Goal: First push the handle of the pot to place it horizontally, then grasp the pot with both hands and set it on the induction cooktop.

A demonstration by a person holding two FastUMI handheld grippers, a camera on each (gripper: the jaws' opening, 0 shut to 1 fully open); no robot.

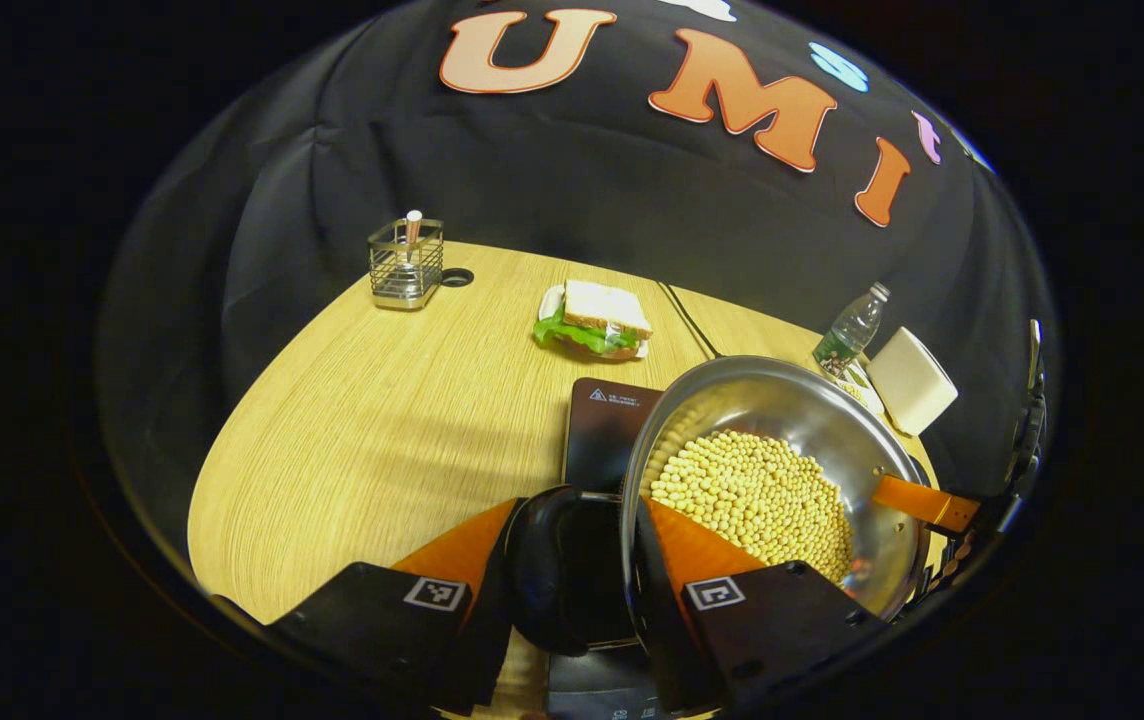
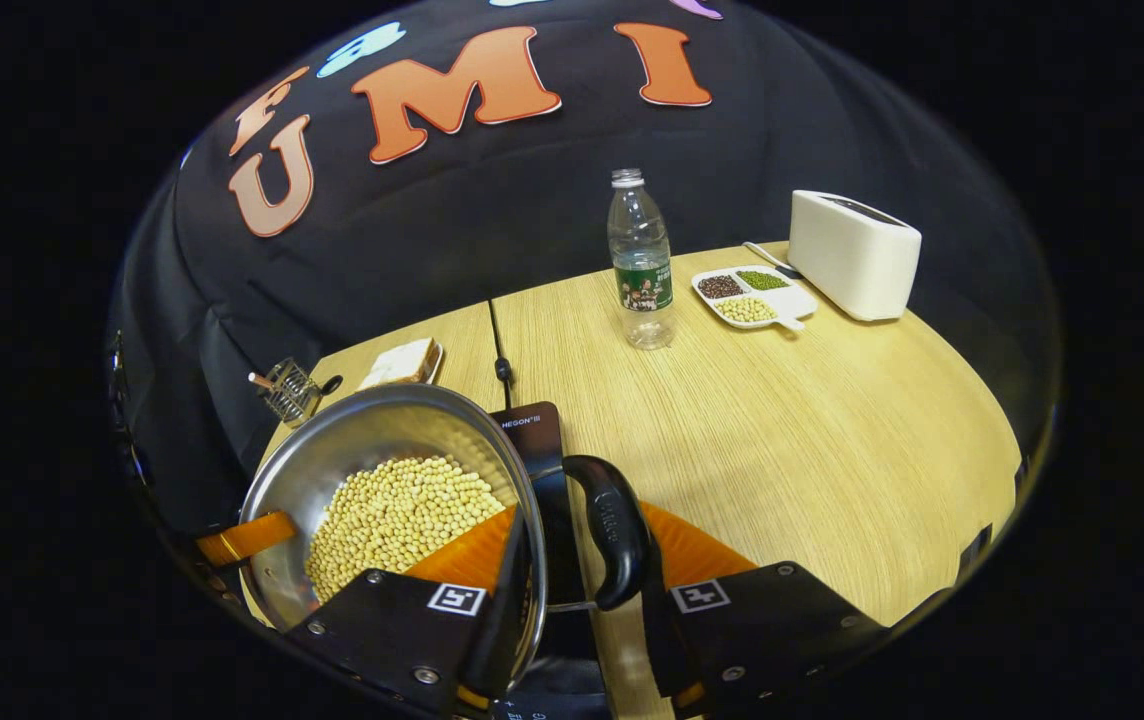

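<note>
A steel pot (image 1: pixel 772 390) holding soybeans (image 1: pixel 752 490) sits over the black induction cooktop (image 1: pixel 607 420); I cannot tell whether it rests on it. My left gripper (image 1: pixel 580 510) straddles one black side handle (image 1: pixel 542 560), with one finger inside the rim and one outside the handle. On the opposite side, my right gripper (image 2: pixel 580 515) clamps the other handle (image 2: pixel 617 530) and the pot (image 2: pixel 362 430) rim the same way above the cooktop (image 2: pixel 532 425). Each view catches the other gripper's finger at the far rim, the right gripper's finger (image 1: pixel 922 500) and the left gripper's finger (image 2: pixel 242 538).
On the wooden table (image 2: pixel 812 430) stand a water bottle (image 2: pixel 642 265), a divided dish of beans (image 2: pixel 752 295) and a white toaster (image 2: pixel 852 255). A sandwich on a plate (image 1: pixel 597 320) and a wire holder (image 1: pixel 405 262) sit at the back. A black cable (image 2: pixel 500 350) leads to the cooktop.
</note>
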